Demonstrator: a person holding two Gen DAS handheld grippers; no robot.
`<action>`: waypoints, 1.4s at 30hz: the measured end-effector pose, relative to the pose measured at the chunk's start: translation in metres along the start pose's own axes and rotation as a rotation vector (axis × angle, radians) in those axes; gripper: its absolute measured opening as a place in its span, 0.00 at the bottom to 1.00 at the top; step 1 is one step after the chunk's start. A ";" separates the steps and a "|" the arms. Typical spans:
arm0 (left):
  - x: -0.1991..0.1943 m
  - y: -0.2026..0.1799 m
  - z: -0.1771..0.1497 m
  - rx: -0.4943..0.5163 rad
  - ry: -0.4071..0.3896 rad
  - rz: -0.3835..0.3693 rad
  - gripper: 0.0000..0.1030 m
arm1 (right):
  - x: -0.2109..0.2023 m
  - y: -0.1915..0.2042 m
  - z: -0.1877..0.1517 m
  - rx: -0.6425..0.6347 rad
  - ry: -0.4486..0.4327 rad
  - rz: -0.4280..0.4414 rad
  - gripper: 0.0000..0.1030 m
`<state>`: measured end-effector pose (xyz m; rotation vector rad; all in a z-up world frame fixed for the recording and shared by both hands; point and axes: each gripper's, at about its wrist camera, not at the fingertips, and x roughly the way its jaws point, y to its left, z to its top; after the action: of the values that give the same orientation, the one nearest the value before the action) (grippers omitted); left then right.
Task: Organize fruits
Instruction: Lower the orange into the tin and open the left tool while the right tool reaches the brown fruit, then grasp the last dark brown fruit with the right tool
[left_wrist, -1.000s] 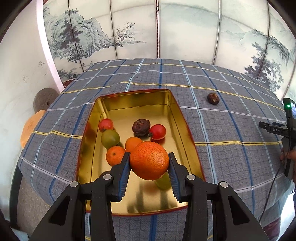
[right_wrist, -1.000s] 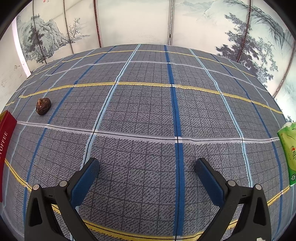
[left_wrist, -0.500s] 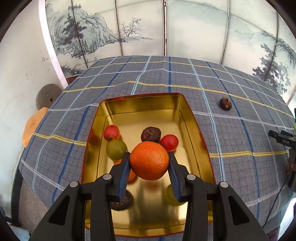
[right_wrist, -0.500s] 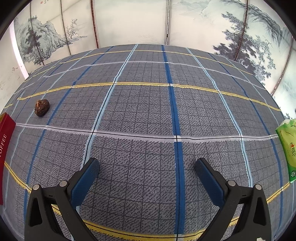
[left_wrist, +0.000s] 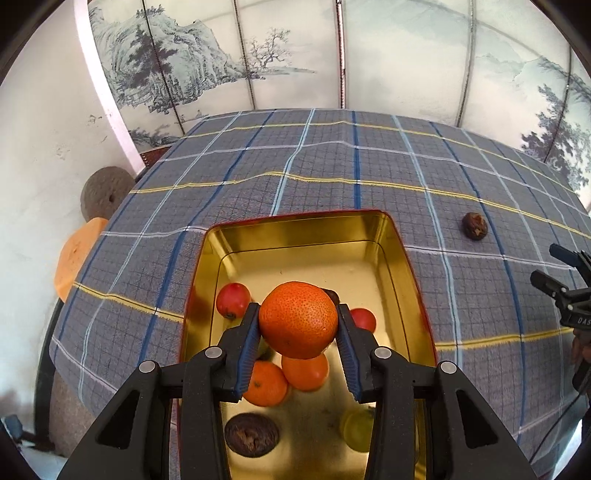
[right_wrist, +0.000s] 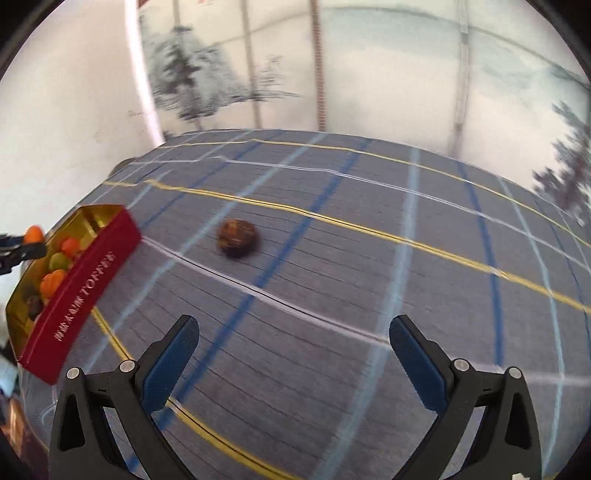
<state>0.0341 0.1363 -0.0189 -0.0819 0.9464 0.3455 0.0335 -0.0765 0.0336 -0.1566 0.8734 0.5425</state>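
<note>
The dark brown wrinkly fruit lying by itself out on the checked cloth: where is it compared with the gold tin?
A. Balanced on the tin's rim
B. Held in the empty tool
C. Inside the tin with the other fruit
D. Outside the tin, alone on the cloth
D: the dark brown fruit lies on the checked cloth, clear of the gold tin, and the right tool is open with nothing in it.
</note>
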 end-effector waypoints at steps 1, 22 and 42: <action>0.001 0.001 0.002 -0.004 -0.001 0.004 0.42 | 0.006 0.003 0.003 -0.017 0.009 0.009 1.00; -0.049 0.022 -0.036 -0.112 -0.101 0.038 0.83 | 0.069 0.032 0.058 -0.193 0.057 0.081 0.83; -0.073 0.049 -0.073 -0.196 -0.114 0.143 0.83 | 0.017 0.089 0.066 -0.147 0.003 0.293 0.34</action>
<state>-0.0780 0.1477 0.0009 -0.1717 0.8058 0.5695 0.0424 0.0290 0.0705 -0.1642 0.8646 0.8810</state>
